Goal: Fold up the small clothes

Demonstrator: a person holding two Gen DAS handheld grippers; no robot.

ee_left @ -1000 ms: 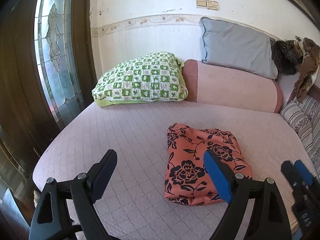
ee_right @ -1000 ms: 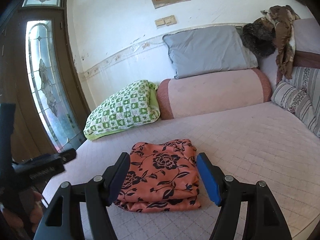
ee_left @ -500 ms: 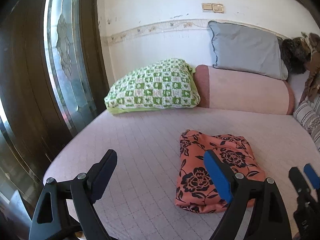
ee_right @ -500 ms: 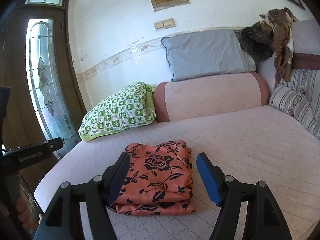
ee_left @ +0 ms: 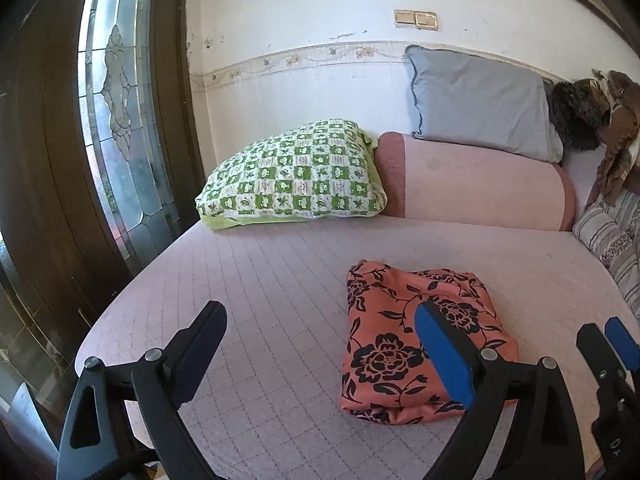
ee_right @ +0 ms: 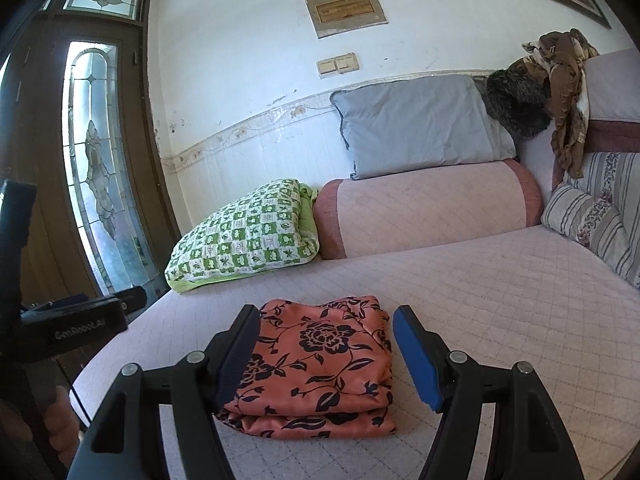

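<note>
A folded orange garment with black flowers [ee_left: 420,340] lies on the pink quilted bed [ee_left: 280,280], near its front edge. My left gripper [ee_left: 320,320] hovers to the garment's left; its jaws are opening, with only bare quilt between them. In the right wrist view the same garment [ee_right: 320,360] lies just beyond my right gripper [ee_right: 326,316], which is open and not touching it. The right gripper's blue pad [ee_left: 620,340] shows at the far right of the left wrist view. At the right view's left edge is the left gripper's body [ee_right: 80,322].
A green checked pillow [ee_left: 296,176], a pink bolster [ee_left: 480,184] and a grey pillow [ee_left: 472,100] line the wall. A striped cushion [ee_right: 588,220] and brown clothes [ee_right: 560,92] sit at the right. A wooden door with patterned glass [ee_left: 116,120] stands left of the bed.
The right wrist view has tipped up a little, so the garment sits lower in it. The left jaws stand slightly wider. The garment has not moved.
</note>
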